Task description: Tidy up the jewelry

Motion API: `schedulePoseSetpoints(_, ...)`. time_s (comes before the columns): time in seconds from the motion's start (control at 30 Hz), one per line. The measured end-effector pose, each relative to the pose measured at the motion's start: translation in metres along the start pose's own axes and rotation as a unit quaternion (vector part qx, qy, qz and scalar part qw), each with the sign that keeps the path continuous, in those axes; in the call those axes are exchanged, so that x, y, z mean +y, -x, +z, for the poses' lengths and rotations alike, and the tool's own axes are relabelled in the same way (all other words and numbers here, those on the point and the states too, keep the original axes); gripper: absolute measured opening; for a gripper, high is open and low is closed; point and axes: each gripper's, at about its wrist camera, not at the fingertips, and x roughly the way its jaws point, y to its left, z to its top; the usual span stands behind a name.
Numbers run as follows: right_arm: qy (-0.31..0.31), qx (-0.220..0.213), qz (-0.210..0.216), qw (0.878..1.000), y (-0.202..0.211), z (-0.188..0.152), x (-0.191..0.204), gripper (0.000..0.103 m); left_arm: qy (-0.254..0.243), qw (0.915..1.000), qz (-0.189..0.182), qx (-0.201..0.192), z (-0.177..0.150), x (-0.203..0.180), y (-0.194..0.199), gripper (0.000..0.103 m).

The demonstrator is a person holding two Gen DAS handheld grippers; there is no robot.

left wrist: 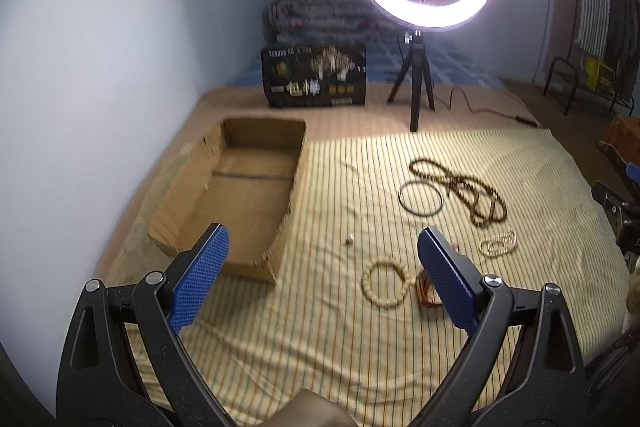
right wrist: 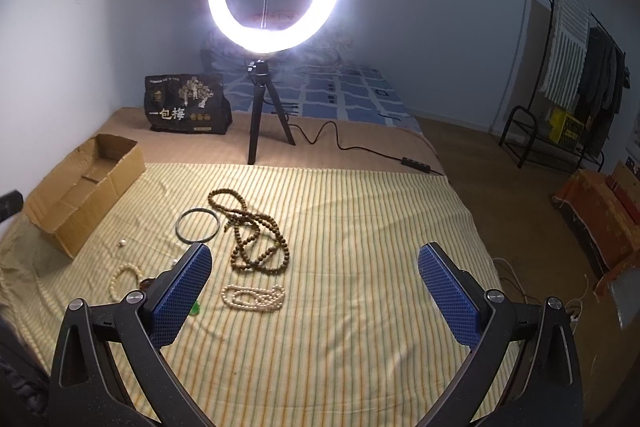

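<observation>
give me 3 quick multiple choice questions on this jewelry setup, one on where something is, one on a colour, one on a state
1. Where does the dark thin bangle lie?
A. inside the cardboard box
B. on the striped cloth beside the brown bead necklace
C. hanging on the ring light

2. What colour are the gripper pads?
A. red
B. green
C. blue

3. What state is the cardboard box in?
A. open, with no jewelry seen inside
B. taped shut
C. open and full of beads

Answers:
1 B, the bangle rests flat on the striped cloth, right next to the brown bead necklace.
2 C, the pads on both the left gripper and the right gripper are blue.
3 A, the box's top is open and only bare cardboard shows on its floor.
</observation>
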Motion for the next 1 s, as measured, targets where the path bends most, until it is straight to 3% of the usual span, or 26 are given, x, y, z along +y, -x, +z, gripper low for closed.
schedulePoseSetpoints(0.17,0.011,0.021,0.028,0.999,-0.018,-0.001,-0.009,0.103,-0.005,0.9996,-0.018,0.021,-0.004,-0.007,-0.01,0.097)
schedulePoseSetpoints(0.27,0.009,0.056,0.052,0.997,-0.037,0.001,-0.018,0.103,-0.007,0.9986,-0.035,0.038,-0.007,-0.011,-0.017,0.084)
schedulePoseSetpoints(0.33,0.016,0.078,0.056,0.995,-0.048,0.002,-0.02,0.103,-0.003,0.9972,-0.05,0.056,-0.008,-0.014,-0.025,0.081)
schedulePoseSetpoints(0.4,0.029,0.093,0.069,0.993,-0.057,0.001,-0.02,0.103,0.0,0.9952,-0.064,0.074,-0.009,-0.016,-0.032,0.066)
schedulePoseSetpoints(0.5,0.049,0.114,0.098,0.987,-0.068,-0.002,-0.015,0.103,0.006,0.9907,-0.088,0.104,-0.012,-0.023,-0.044,0.056)
schedulePoseSetpoints(0.8,0.132,0.173,0.134,0.967,-0.104,-0.026,0.014,0.102,-0.037,0.9787,-0.129,0.155,-0.028,-0.059,-0.074,0.042)
schedulePoseSetpoints(1.0,0.153,0.181,0.148,0.96,-0.117,-0.033,0.021,0.097,-0.052,0.9679,-0.155,0.191,-0.027,-0.076,-0.104,0.036)
